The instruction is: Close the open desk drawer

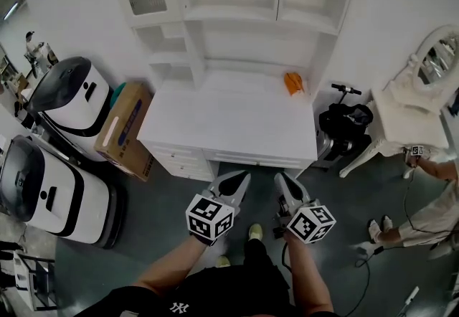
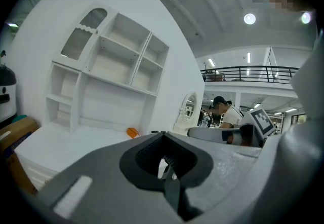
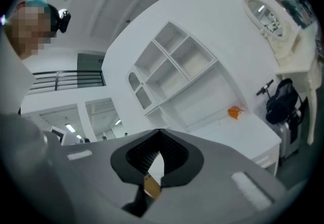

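Observation:
A white desk (image 1: 229, 118) with a shelf hutch stands ahead of me in the head view. Below its front edge runs a shallow middle drawer (image 1: 254, 158), its front sitting only slightly out from the desk; a stack of side drawers (image 1: 174, 162) is at the left. My left gripper (image 1: 242, 178) and right gripper (image 1: 280, 179) hover side by side just short of the drawer front, not touching it. Both are shut with nothing held. The left gripper (image 2: 163, 135) faces the desk top and hutch. The right gripper (image 3: 158, 131) looks at the same desk from the other side.
An orange object (image 1: 293, 82) lies at the back right of the desk top. A cardboard box (image 1: 125, 129) and two white machines (image 1: 72, 97) stand to the left. A black bag (image 1: 346, 125), a white vanity table (image 1: 412, 104) and a crouching person (image 1: 434, 211) are on the right.

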`<state>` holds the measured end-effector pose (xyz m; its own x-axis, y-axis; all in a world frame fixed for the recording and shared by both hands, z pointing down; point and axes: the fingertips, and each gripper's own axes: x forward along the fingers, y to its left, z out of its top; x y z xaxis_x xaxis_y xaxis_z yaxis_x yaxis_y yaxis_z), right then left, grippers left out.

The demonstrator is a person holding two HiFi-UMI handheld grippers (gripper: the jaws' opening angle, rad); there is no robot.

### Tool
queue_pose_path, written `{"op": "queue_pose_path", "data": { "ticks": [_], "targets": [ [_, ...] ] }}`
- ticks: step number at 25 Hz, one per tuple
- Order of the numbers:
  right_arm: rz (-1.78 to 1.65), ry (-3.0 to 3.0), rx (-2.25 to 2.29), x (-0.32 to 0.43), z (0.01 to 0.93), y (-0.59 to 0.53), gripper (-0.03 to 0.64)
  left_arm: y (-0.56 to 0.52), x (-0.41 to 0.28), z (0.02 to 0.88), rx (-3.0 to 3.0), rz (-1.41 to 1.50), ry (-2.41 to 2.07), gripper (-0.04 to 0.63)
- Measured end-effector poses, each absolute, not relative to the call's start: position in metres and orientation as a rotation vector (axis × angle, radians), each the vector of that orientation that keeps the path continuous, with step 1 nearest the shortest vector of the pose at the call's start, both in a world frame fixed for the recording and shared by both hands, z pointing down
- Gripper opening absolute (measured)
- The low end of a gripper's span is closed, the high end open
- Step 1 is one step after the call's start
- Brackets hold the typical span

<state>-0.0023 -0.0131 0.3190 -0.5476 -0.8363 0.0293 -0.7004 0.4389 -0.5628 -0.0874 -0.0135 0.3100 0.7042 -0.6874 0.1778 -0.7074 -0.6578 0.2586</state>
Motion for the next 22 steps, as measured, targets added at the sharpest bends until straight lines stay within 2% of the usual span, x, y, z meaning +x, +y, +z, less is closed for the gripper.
{"op": "queue_pose_path", "data": {
  "ticks": [8,22],
  "targets": [
    [-0.517,2.628,-1.492,-0.016,0.295,0.001,0.021,-0.004,-0.096,0.286,2.650,0.100,-1.126,0.000],
    [-0.451,2.635,-1.529,-0.026,0.279,0.016,0.021,0.015,-0.107,0.263,2.692,0.075,-1.137,0.000]
  ]
}}
